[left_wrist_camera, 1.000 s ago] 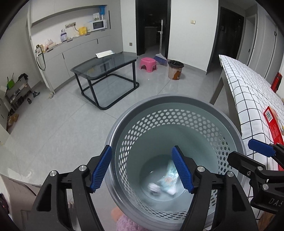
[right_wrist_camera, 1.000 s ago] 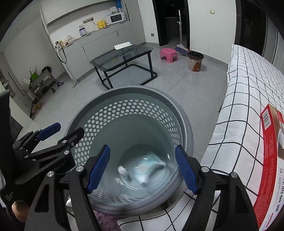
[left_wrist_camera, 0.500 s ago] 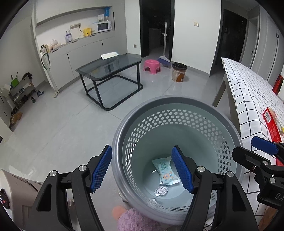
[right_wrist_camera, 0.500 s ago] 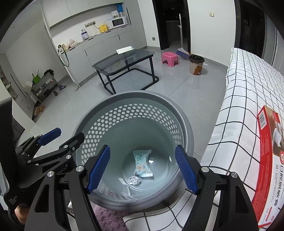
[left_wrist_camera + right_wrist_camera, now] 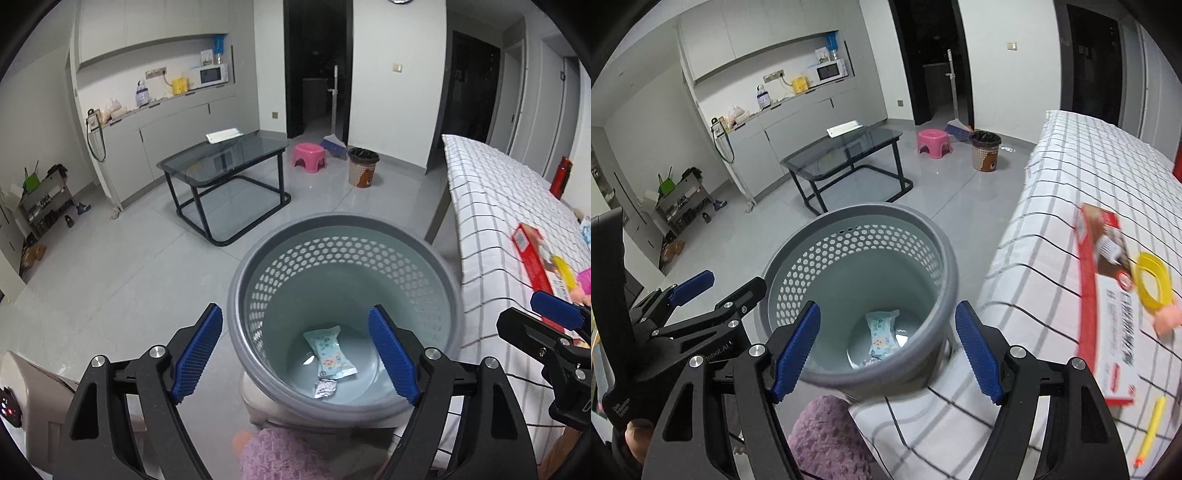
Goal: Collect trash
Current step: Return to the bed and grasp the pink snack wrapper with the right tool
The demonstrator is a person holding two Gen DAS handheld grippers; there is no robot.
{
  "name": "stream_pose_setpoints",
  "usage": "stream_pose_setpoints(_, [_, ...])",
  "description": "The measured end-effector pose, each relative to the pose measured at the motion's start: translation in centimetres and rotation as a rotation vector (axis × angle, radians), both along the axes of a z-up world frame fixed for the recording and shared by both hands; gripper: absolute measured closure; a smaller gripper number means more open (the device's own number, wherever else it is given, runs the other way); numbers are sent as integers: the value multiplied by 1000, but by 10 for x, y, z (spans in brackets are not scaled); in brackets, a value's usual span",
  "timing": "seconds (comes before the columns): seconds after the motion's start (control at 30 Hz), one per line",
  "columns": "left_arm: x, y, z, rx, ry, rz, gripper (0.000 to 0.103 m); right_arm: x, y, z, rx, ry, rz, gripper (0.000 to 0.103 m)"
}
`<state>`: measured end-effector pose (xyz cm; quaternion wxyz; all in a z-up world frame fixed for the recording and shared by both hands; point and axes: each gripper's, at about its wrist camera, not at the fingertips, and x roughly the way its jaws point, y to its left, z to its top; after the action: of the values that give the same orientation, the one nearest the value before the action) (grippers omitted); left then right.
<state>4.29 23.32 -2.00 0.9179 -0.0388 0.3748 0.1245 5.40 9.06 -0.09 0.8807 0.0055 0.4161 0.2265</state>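
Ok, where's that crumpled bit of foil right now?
The crumpled foil lies on the floor of the grey perforated basket, just in front of the light-blue wipes packet. The left wrist view shows it best, low and centre.

wipes pack [image 5: 330, 350] in bin [image 5: 255, 280], table [image 5: 491, 206] right of bin

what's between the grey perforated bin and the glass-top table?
Bare grey floor tiles only, between the grey perforated bin and the black-framed glass-top table; left wrist view.
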Motion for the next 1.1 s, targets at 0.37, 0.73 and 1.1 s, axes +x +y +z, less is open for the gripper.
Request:
stream_pose_setpoints(0.37, [-19,-65,20,-7,-58,-114,14,-50,-94,11,6,-33,-163,31])
stream_pose_setpoints(0.73, [-16,-157,27,-27,-61,-267,12,-84,-218,12,-8,-52,-429,30])
stream_pose_setpoints(1.1, [13,-227,22,-14,-24,-342,12,-79,-293,3,-26,-8,-558,30])
